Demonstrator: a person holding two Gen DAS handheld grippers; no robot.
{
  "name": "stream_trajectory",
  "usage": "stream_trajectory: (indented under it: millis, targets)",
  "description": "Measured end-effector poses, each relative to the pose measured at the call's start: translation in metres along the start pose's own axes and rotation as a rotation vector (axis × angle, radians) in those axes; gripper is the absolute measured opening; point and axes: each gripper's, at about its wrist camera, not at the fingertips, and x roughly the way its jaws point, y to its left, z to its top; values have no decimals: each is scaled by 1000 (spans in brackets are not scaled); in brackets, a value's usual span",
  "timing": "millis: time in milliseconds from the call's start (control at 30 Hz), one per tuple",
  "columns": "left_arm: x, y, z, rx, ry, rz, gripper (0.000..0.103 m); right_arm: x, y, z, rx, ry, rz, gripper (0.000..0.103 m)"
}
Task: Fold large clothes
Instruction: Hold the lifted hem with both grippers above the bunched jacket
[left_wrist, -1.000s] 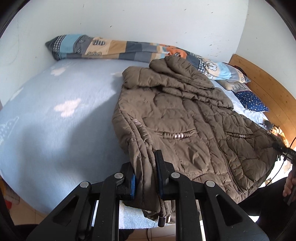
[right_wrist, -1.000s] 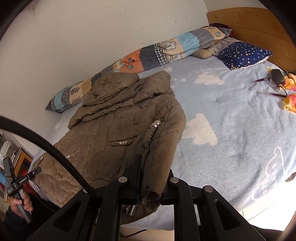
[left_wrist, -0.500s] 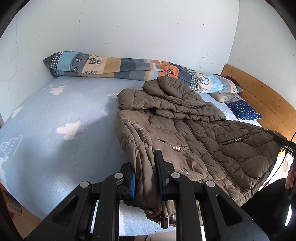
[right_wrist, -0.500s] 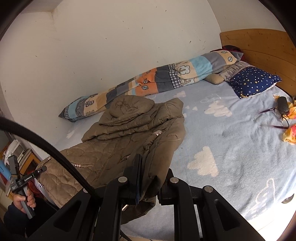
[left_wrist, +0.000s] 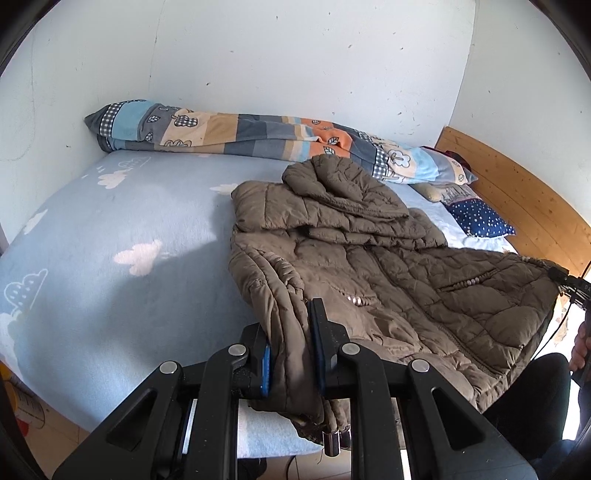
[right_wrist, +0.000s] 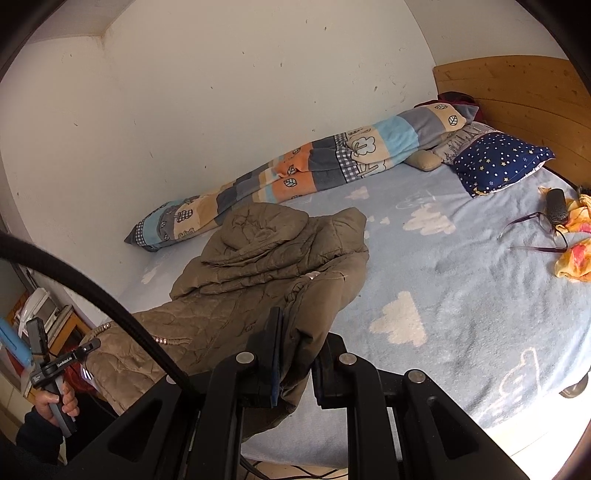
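Note:
A brown quilted hooded jacket (left_wrist: 369, 266) lies front up on the light blue bed, hood toward the wall, hem at the near edge. My left gripper (left_wrist: 291, 332) is shut on the jacket's left hem corner, which bunches and hangs between the pads. My right gripper (right_wrist: 299, 343) is shut on the other hem corner of the jacket (right_wrist: 266, 266). Each view shows the other gripper at the far hem corner, held in a hand. The hem is lifted and stretched between the two grippers.
A rolled patchwork blanket (left_wrist: 258, 136) lies along the wall. A navy starred pillow (right_wrist: 498, 162) sits by the wooden headboard (right_wrist: 517, 96). Glasses (right_wrist: 535, 229), a dark case and a yellow cloth (right_wrist: 576, 254) lie on the sheet at right. The bed's edge is just below the grippers.
Both grippers have risen and pulled back toward the bed's near edge, still holding the hem. The jacket has slid nearer and lies flatter and more stretched.

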Motion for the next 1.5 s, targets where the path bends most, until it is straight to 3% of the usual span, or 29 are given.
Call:
stream_trajectory:
  millis: [233, 933, 1233, 1500]
  targets:
    - [-1, -8, 15, 54, -46, 4, 17, 5, 8, 14, -14, -32, 5, 14]
    - [-6, -5, 25, 39, -57, -16, 18, 8, -2, 36, 7, -81, -10, 14]
    - [0, -6, 54, 17, -98, -41, 18, 14, 4, 56, 4, -93, -27, 14]
    - [20, -12, 95, -3, -113, -16, 18, 29, -3, 87, 28, -113, -29, 15]
